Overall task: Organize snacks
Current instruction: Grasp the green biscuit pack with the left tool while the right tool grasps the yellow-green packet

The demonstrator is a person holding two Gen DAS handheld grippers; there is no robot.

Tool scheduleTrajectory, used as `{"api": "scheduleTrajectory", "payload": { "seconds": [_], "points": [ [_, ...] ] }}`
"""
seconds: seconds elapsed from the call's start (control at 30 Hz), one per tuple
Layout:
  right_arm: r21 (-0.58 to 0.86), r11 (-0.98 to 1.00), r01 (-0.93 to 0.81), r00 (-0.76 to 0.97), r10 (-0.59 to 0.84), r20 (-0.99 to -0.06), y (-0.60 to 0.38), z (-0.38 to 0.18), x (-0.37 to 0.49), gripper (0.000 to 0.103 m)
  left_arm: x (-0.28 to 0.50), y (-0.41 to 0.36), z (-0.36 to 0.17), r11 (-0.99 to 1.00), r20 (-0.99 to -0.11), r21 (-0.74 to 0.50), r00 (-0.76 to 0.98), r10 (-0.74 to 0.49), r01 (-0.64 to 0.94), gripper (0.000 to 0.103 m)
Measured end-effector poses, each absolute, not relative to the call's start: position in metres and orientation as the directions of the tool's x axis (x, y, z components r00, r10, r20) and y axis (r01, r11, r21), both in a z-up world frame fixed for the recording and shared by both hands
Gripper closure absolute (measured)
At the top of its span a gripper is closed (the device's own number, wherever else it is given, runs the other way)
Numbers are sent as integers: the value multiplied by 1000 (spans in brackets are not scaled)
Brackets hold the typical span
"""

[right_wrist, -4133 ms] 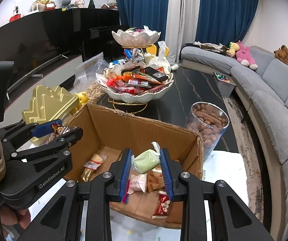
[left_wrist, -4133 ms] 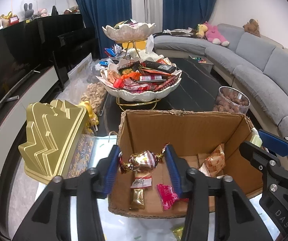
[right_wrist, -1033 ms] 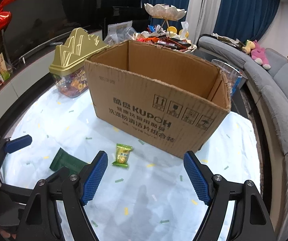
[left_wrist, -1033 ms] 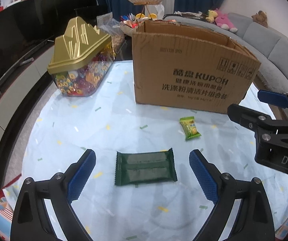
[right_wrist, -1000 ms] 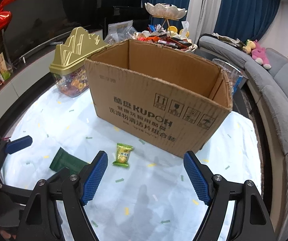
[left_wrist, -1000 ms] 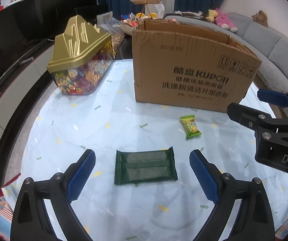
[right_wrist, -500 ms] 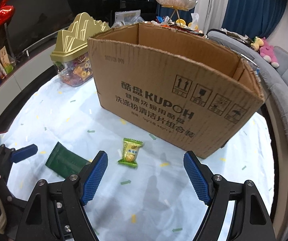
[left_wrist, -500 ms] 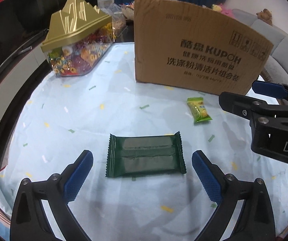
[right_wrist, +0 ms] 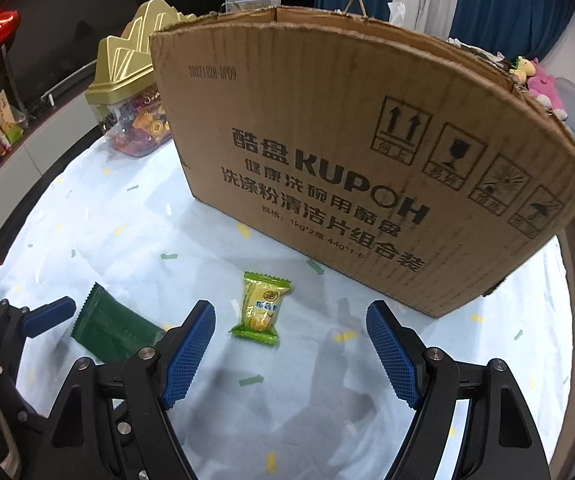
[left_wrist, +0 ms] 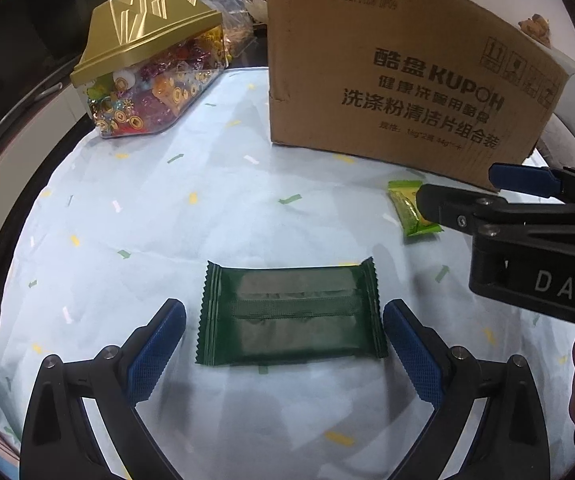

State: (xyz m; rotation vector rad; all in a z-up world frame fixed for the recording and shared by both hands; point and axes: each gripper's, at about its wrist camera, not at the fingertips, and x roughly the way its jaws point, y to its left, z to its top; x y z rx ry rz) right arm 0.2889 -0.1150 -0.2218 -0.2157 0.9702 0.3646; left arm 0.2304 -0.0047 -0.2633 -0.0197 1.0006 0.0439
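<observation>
Lying flat on the pale confetti-print tablecloth (left_wrist: 135,208): dark green wrapper (left_wrist: 290,315) between the spread blue pads of the left gripper (left_wrist: 285,346), untouched. Yellow-green candy (right_wrist: 262,307) sits just ahead of the right gripper (right_wrist: 289,350), toward its left pad; jaws wide, nothing held. Cardboard box (right_wrist: 367,152) stands behind both snacks, gold-lidded candy container (left_wrist: 147,64) to its left.

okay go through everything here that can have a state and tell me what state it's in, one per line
left gripper: open, empty
right gripper: open, empty
dark green packet: sealed, flat on cloth
light green candy: wrapped, flat on cloth
cardboard box: upright, top open
gold-lidded candy jar: lid on
</observation>
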Motion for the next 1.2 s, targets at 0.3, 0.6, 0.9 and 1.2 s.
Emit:
{"api": "scheduleTrajectory", "payload": {
  "seconds": [0.3, 0.6, 0.9, 1.2],
  "points": [
    [-28, 910, -413, 496, 199, -845, -106, -235, 294, 24, 234, -5, -270, 998, -840, 37, 539, 54, -42, 3],
    [-32, 916, -401, 483, 181, -857, -101, -246, 301, 30, 233, 0, -273, 999, -834, 8, 550, 36, -53, 11],
    [9, 922, -388, 446, 196, -873, -104, -255, 303, 65, 234, 3, -269, 998, -824, 8, 565, 43, -64, 25],
    [5, 914, -406, 450, 205, -869, -97, -252, 295, 81, 234, 6, -267, 998, -819, 12, 571, 45, -62, 33]
  ]
}}
